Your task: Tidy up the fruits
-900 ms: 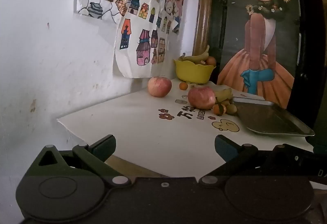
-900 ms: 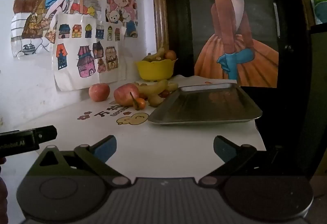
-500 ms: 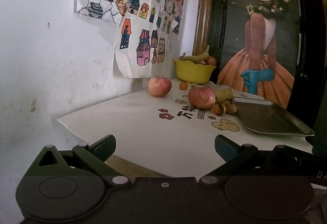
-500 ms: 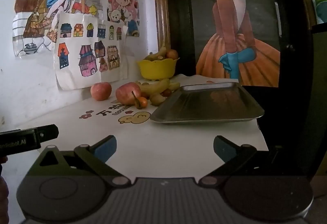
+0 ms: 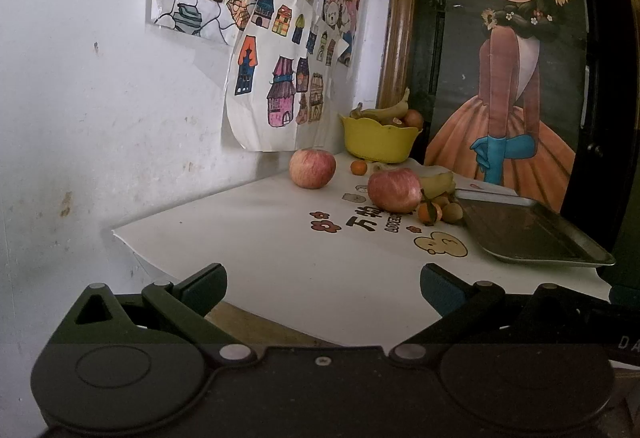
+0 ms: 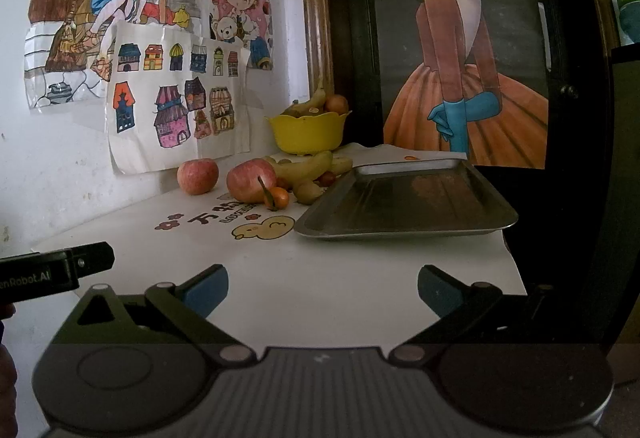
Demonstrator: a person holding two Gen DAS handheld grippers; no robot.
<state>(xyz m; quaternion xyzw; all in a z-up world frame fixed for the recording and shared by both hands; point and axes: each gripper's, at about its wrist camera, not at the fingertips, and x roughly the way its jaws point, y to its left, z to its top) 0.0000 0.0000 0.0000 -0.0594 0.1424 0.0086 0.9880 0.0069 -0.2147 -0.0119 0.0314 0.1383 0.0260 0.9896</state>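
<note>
Two red apples lie on the white table: one near the wall (image 5: 312,168) (image 6: 198,176), one further right (image 5: 394,190) (image 6: 251,182). Beside the second lie a banana (image 6: 304,168), a small orange (image 6: 277,197) (image 5: 429,212) and other small fruits. Another small orange (image 5: 359,167) sits by the yellow bowl (image 5: 378,142) (image 6: 306,132), which holds bananas and an orange. An empty metal tray (image 6: 404,198) (image 5: 532,234) lies to the right. My left gripper (image 5: 322,282) and right gripper (image 6: 322,284) are open and empty, above the table's near edge.
The white wall with paper drawings (image 6: 176,106) runs along the table's left and back. A dark framed picture of a girl (image 6: 460,78) stands behind the tray. The left gripper's body (image 6: 56,270) shows at the left of the right wrist view.
The right gripper has crept slightly forward toward the fruit and tray. The left gripper has barely moved. Both stay open.
</note>
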